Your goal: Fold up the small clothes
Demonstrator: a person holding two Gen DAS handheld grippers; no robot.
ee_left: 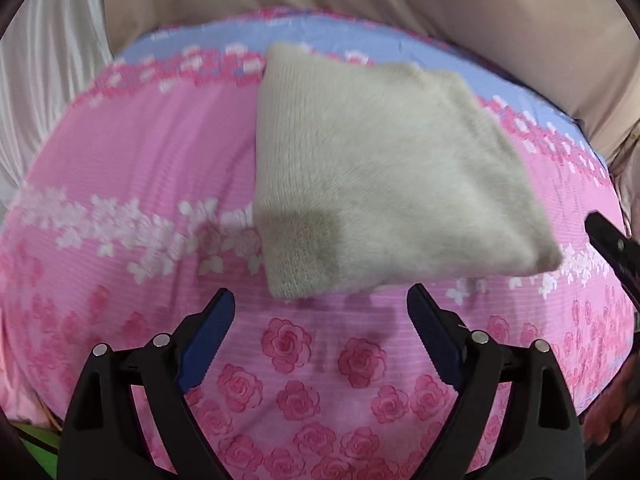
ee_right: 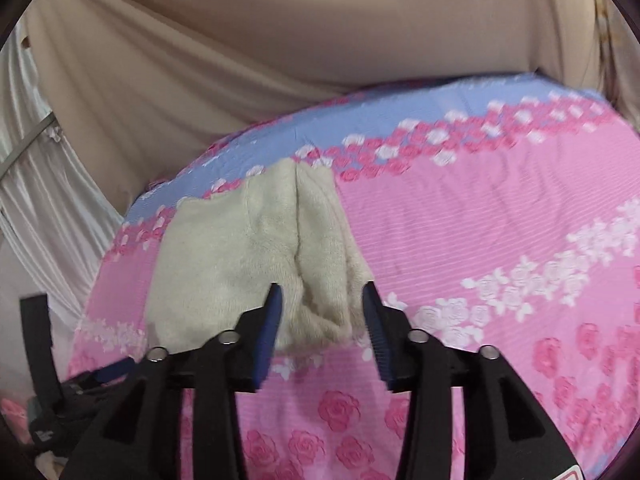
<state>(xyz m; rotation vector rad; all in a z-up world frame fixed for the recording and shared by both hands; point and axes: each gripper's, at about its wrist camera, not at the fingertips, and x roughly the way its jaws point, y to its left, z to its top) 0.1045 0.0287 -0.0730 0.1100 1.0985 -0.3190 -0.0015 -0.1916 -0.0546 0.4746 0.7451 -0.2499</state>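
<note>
A cream fuzzy knit garment [ee_left: 380, 176] lies folded into a compact block on the pink floral bed sheet [ee_left: 132, 152]. My left gripper [ee_left: 320, 300] is open and empty, just in front of the garment's near edge. In the right wrist view the same garment [ee_right: 248, 256] shows a crease down its middle. My right gripper [ee_right: 323, 292] is open, with its fingertips at the garment's near end, one on each side of the fold. It holds nothing. The tip of the right gripper also shows at the right edge of the left wrist view [ee_left: 612, 240].
The sheet has a blue band [ee_right: 400, 120] along its far side. Beige cloth [ee_right: 280, 40] hangs behind the bed, with white curtain [ee_left: 48, 80] at the left. Dark gear [ee_right: 44, 400] lies at the bed's left side.
</note>
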